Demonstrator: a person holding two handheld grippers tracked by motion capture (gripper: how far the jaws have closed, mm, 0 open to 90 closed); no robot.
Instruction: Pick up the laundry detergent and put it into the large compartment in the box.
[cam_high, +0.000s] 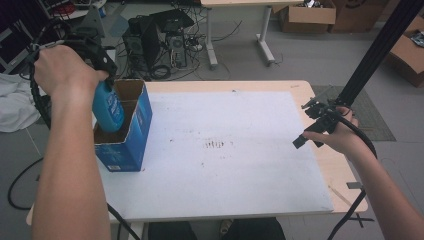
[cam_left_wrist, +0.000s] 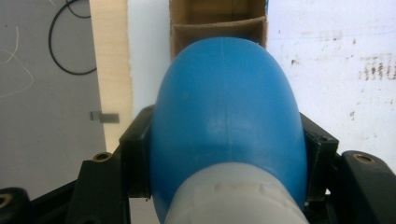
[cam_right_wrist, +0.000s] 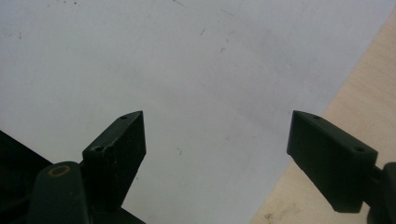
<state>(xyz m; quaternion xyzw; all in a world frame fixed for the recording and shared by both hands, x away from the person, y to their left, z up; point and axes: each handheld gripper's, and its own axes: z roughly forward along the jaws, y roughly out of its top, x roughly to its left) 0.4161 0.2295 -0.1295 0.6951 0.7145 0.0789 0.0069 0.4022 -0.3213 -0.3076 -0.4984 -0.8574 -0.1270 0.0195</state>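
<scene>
Blue bottle (cam_left_wrist: 224, 126) hides box (cam_left_wrist: 217, 21) interior; bottle base unseen

blue box (cam_high: 131, 131) at left, white sheet (cam_high: 225, 150) open

High view: above my side, looking forward and down over the whole bench (cam_high: 320, 165).
Left gripper view: looks down along my jaws, very close to the blue bottle (cam_left_wrist: 224, 126).
Right gripper view: close above the white sheet (cam_right_wrist: 163, 70), a surface all three views share.

You can't read any text here: the printing on the blue bottle (cam_high: 107, 111) and blue carton (cam_high: 131, 134) is too blurred.
</scene>
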